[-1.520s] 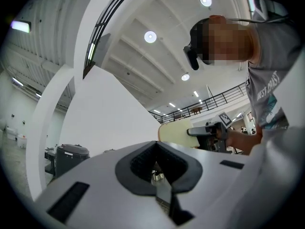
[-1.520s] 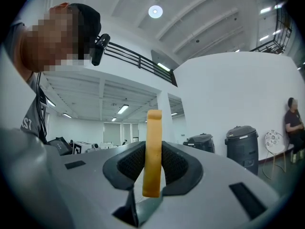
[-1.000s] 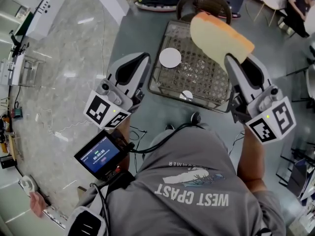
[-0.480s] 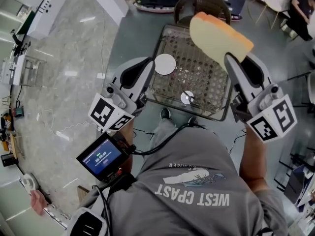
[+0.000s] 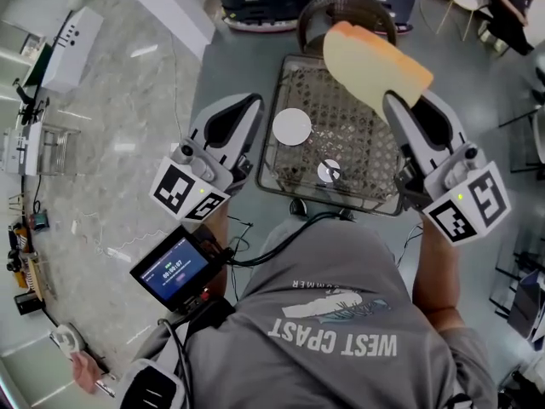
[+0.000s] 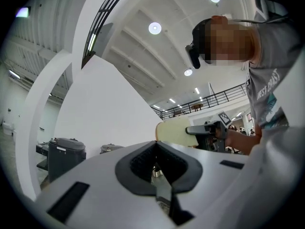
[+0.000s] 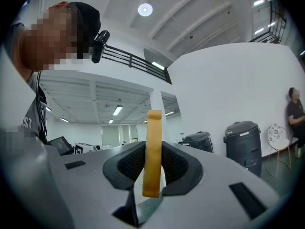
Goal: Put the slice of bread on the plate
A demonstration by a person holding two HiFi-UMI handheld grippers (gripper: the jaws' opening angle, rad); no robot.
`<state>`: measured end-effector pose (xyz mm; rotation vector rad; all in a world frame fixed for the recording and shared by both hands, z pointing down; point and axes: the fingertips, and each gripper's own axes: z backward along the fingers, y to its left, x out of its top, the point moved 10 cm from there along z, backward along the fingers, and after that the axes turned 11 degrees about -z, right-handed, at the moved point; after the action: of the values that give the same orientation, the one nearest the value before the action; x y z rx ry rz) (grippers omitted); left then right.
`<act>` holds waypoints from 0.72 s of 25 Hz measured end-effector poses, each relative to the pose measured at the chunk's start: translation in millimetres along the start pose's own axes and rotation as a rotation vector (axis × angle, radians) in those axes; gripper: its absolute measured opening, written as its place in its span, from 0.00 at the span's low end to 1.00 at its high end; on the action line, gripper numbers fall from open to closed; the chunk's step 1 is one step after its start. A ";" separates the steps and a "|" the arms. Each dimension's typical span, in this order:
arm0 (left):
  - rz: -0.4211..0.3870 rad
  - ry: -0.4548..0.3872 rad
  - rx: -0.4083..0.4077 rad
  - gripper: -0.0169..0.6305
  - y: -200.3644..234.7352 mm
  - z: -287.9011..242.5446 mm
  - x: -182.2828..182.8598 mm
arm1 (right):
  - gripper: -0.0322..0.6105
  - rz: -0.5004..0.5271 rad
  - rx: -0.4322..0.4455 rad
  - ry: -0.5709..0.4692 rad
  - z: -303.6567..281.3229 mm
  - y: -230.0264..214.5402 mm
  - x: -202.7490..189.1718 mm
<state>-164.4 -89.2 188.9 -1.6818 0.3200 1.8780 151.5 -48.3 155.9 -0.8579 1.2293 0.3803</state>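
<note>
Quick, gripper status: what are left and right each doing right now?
Left gripper: closed, nothing between its jaws.
Right gripper: closed on the slice of bread.

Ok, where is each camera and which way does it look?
Head view: on the person's head, facing down at the plate; shows their shirt, left tongs and right tongs.
Left gripper view: on the left tongs, facing across the room; shows their arm.
Right gripper view: on the right tongs, facing the slice of bread they grip; shows their shirt.
All three show that slice.
</note>
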 end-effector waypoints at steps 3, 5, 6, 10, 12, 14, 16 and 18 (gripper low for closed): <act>0.009 0.010 -0.013 0.04 9.3 -4.1 -5.8 | 0.19 -0.011 -0.013 0.006 -6.6 -4.4 -4.7; 0.016 0.014 -0.023 0.04 18.2 -7.3 -11.2 | 0.19 -0.016 -0.026 0.009 -14.2 -9.2 -7.2; 0.020 0.014 -0.030 0.04 19.5 -7.8 -12.7 | 0.19 -0.018 -0.034 0.009 -14.6 -9.6 -8.0; 0.033 0.012 -0.050 0.04 14.8 -3.4 -16.6 | 0.19 -0.014 -0.059 0.006 -8.0 -2.8 -11.3; 0.040 0.007 -0.053 0.04 15.9 -0.4 -21.3 | 0.19 -0.008 -0.065 0.008 -9.4 -0.5 -14.3; 0.044 0.002 -0.056 0.04 16.4 3.8 -26.9 | 0.19 -0.001 -0.070 0.011 -11.2 1.9 -19.3; 0.048 -0.004 -0.060 0.04 15.1 8.0 -31.9 | 0.19 0.004 -0.074 0.015 -10.3 4.9 -24.9; 0.051 -0.013 -0.062 0.04 13.7 8.3 -33.4 | 0.19 0.012 -0.079 0.017 -7.4 6.3 -25.3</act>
<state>-178.2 -104.4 219.7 -1.7164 0.3042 1.9538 134.1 -45.1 176.4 -0.9233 1.2424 0.4343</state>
